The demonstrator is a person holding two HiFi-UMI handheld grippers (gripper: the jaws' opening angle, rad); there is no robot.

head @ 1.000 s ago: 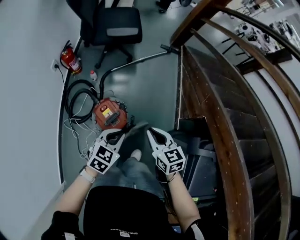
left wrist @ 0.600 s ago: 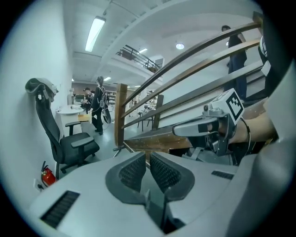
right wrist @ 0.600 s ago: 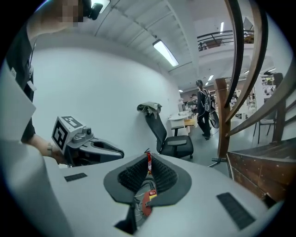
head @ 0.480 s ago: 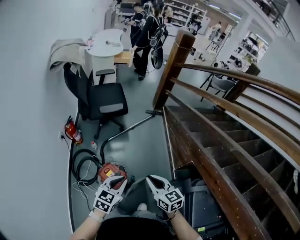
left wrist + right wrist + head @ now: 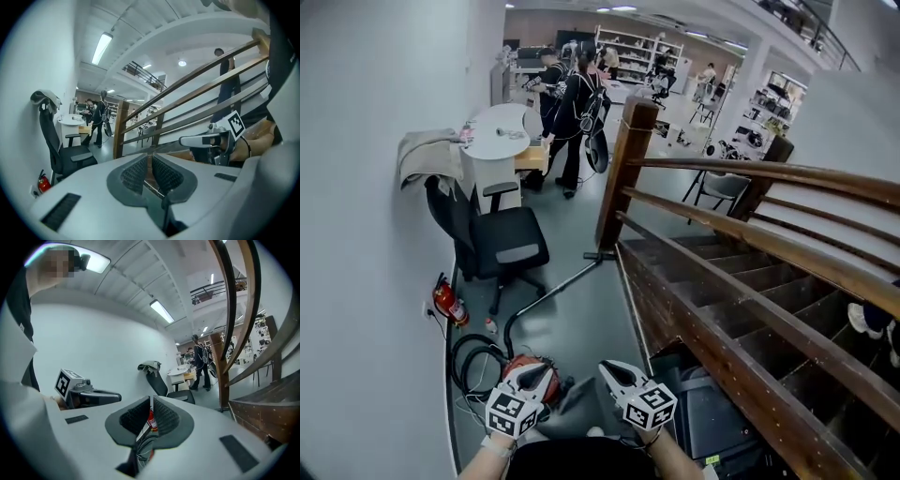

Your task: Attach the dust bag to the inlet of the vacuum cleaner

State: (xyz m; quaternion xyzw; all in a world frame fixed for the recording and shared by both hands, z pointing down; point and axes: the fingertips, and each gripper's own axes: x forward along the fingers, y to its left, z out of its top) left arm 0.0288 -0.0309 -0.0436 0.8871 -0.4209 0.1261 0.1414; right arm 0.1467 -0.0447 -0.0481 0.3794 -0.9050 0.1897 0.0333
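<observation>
The red vacuum cleaner (image 5: 532,367) sits on the grey floor by the wall, its near side hidden behind my left gripper (image 5: 528,379). Its black hose (image 5: 472,359) coils to the left, and the wand (image 5: 553,289) runs away toward the stair post. My right gripper (image 5: 616,374) hovers to the right of the vacuum. Each gripper's jaws stand pressed together with nothing between them, as the left gripper view (image 5: 151,161) and the right gripper view (image 5: 151,404) show. I cannot make out a dust bag in any view.
A wooden staircase with railings (image 5: 741,234) fills the right side, with a dark case (image 5: 708,417) at its foot. A black office chair (image 5: 504,242), a fire extinguisher (image 5: 450,303) and a round white table (image 5: 499,131) line the wall. People (image 5: 572,103) stand far back.
The head view has tilted up from the floor to the room, so the vacuum and both grippers sit lower in frame. Both grippers stay shut beside the vacuum.
</observation>
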